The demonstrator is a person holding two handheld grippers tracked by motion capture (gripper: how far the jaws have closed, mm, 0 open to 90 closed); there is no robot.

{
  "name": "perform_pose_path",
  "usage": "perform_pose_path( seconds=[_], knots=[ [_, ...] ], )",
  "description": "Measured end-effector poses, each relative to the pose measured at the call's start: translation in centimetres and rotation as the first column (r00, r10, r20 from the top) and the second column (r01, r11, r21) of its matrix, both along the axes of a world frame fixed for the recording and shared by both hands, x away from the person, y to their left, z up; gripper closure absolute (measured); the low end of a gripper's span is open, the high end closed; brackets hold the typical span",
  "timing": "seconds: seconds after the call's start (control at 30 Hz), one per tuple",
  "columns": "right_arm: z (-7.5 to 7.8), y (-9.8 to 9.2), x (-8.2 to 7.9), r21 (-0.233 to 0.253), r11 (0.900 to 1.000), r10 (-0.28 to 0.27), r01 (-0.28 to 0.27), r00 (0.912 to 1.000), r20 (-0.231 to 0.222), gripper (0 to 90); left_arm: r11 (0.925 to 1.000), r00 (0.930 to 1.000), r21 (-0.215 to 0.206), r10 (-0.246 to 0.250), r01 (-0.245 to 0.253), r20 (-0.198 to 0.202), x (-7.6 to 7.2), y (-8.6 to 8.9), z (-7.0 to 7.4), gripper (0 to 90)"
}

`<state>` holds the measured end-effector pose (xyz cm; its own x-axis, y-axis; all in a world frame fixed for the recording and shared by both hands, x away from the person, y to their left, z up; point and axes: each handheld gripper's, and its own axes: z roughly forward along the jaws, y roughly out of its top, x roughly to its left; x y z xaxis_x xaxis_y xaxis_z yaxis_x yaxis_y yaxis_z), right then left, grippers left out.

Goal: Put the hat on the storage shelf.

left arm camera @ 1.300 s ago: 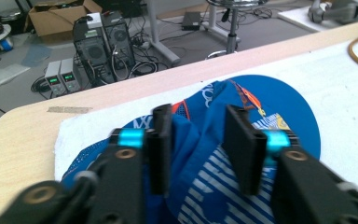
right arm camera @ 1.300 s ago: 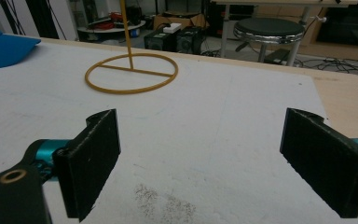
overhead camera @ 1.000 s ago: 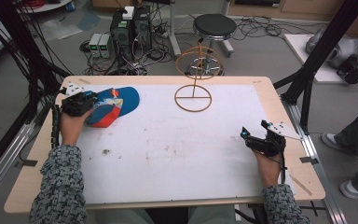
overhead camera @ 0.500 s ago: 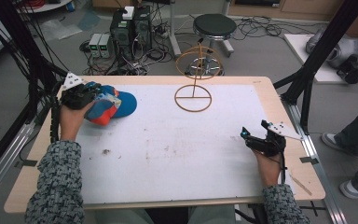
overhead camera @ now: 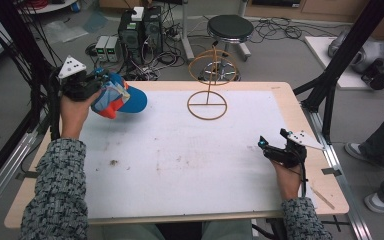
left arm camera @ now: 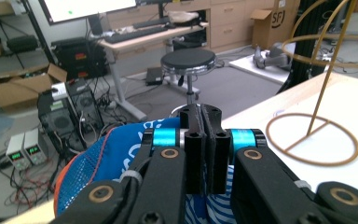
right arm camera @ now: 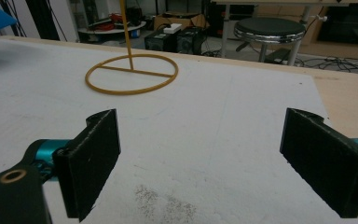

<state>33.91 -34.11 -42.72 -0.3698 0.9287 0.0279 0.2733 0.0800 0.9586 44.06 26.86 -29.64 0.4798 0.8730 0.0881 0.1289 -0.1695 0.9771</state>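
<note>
High view: the white-topped table (overhead camera: 180,165) runs wide, with the wire stand (overhead camera: 208,80) at its far middle edge, a ring base flat on the table and a hoop on a thin post above it. The blue and orange cap (overhead camera: 119,97) hangs above the table's far left corner, well apart from the stand, pinched in the left tool (overhead camera: 87,86). In the left gripper view the jaws are pressed tight together on a fold of the cap's fabric. That is a thin hold; the cap could slip out or swing on the way across. The stand looks light, so a low approach might knock it over the table's edge. The right tool (overhead camera: 280,150) rests near the right edge, jaws spread wide, holding nothing
</note>
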Motion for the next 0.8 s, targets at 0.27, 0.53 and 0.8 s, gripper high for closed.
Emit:
perform_pose_path(
  seconds=[0.27,0.53,0.8],
  knots=[
    [0.0,0.0,0.0,0.004,1.000,0.002,-0.002,1.0000,-0.001,11.4,0.9996,0.9978,-0.006,-0.026,0.027,0.061,0.2,-1.5,3.9,87.8],
    [0.0,0.0,0.1,0.012,1.000,0.006,-0.006,1.0000,-0.002,11.4,0.9986,0.9934,-0.019,-0.047,0.050,0.104,0.5,-2.7,7.0,87.8],
    [-0.1,-0.1,0.1,0.012,1.000,0.007,-0.007,1.0000,-0.001,11.4,0.9969,0.9877,-0.011,-0.076,0.078,0.137,0.9,-3.9,9.4,87.8]
  ],
)
